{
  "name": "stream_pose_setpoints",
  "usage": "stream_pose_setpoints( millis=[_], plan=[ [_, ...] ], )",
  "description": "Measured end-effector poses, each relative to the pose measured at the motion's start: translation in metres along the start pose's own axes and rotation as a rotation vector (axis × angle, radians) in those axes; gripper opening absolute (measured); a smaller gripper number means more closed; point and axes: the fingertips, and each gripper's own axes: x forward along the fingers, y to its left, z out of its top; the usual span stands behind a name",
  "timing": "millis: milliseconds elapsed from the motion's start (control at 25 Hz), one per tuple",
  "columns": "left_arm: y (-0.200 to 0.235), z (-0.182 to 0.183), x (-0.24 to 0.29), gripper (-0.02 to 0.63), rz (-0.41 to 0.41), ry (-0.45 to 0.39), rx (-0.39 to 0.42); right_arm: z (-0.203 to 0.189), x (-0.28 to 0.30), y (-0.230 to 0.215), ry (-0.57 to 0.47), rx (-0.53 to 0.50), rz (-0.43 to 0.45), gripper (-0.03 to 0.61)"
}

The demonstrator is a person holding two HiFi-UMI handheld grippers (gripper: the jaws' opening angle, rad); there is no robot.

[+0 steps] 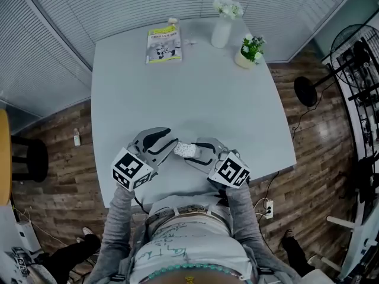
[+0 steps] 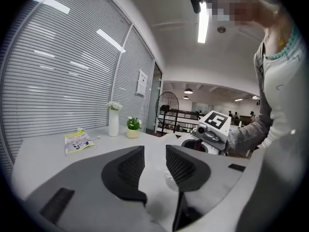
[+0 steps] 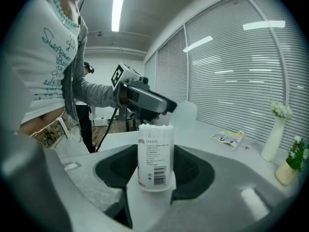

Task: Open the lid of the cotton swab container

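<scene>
Now, yr right tongs [image 3: 155, 178] grip the cotton swab container [image 3: 154, 151] betw. both pads [image 3: 116, 170], swab tips [image 3: 155, 126] bare on top. Yr left tongs [image 2: 154, 166] stand apart, pressing nothing; clear lid [image 3: 186, 112] sits just at their tip, close beside the container.

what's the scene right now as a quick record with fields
container: cotton swab container, upright, swab tips exposed
right gripper: shut on the container
left gripper: jaws apart
lid: off, translucent, by left gripper's tip
table: booklet, vase, potted plant at far edge
</scene>
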Motion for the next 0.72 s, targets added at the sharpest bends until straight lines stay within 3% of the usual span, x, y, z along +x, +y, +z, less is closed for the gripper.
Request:
stream_pose_setpoints(
  millis=[160,360,520,720],
  plan=[
    [-0.002,-0.010,-0.010,0.155,-0.021,0.003,-0.010,-0.002,0.000,-0.003,-0.005,0.010,0.002,0.210],
    [-0.018,-0.054,-0.010,0.221,-0.131,0.123,-0.007,-0.004,0.000,-0.007,-0.031,0.041,0.010,0.207],
    [-0.032,-0.081,0.007,0.221,-0.182,0.167,-0.007,-0.009,0.001,-0.005,-0.034,0.049,0.040,0.193],
    [-0.023,-0.103,0.028,0.221,-0.186,0.186,-0.082,-0.021,0.009,-0.008,-0.013,0.076,0.058,0.192]
  ],
)
